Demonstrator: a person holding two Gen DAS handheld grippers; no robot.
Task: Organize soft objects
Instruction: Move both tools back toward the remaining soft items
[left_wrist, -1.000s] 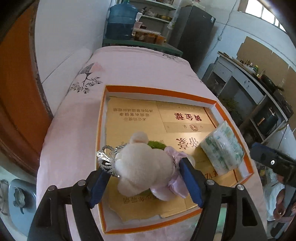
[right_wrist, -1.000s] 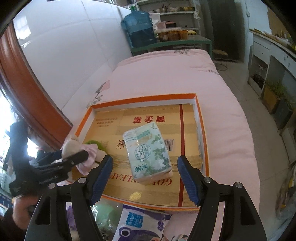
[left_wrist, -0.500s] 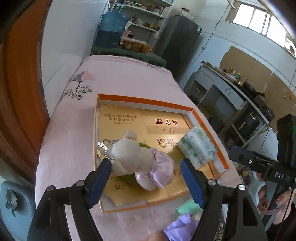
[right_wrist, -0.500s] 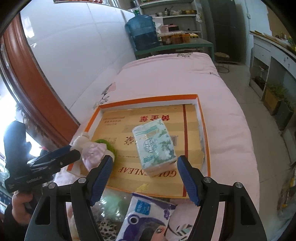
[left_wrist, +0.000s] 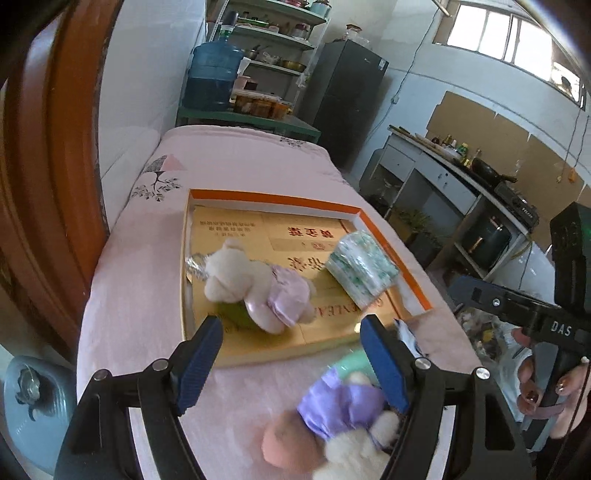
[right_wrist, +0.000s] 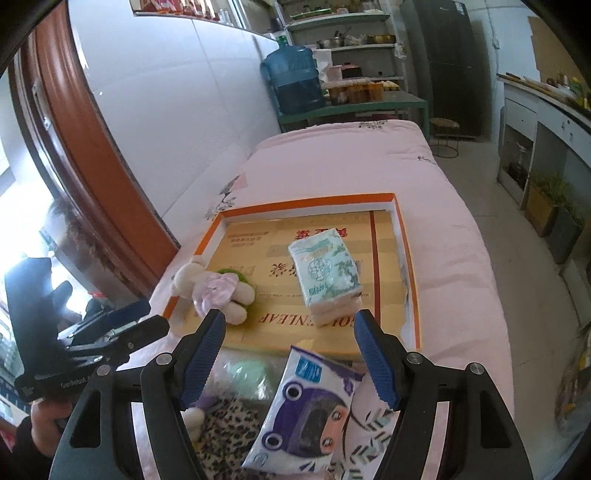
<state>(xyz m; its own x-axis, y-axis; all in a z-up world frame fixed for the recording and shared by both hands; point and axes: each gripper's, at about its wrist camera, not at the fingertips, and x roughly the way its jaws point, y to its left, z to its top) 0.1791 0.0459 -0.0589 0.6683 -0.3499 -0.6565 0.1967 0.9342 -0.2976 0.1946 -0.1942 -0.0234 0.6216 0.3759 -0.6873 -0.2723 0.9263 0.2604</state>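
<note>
Judging by how things lie, the sorting is partly done: 2 soft items sit inside the shallow orange-rimmed cardboard tray (right_wrist: 406, 236) on the pink quilted bed cover (right_wrist: 450, 229). The cream plush bear in a lilac dress (right_wrist: 212, 286) lies at the tray's lower-left corner, and the green-and-white floral pack of tissues (right_wrist: 325, 269) rests near the tray's centre-right, well apart from the bear.

Both tools are released and carry nothing. The left gripper (left_wrist: 291, 363) hangs with blue pads spread wide at the bottom of its frame, above a second plush toy in a purple dress (left_wrist: 343, 406). The right gripper (right_wrist: 290, 360) is likewise splayed at the bottom centre of its frame, over a white tissue packet printed with a purple cartoon frog hood (right_wrist: 306, 410).

The next move probably calls for lowering either gripper onto one of these loose items, closing gently on the yielding bulk, and lifting it over the tray's near wall.

Readable writing: "LEAF" in red on the tray floor, with red Chinese characters upside down; "DAS" on the right gripper's body as seen at the right edge of the left view.
</note>
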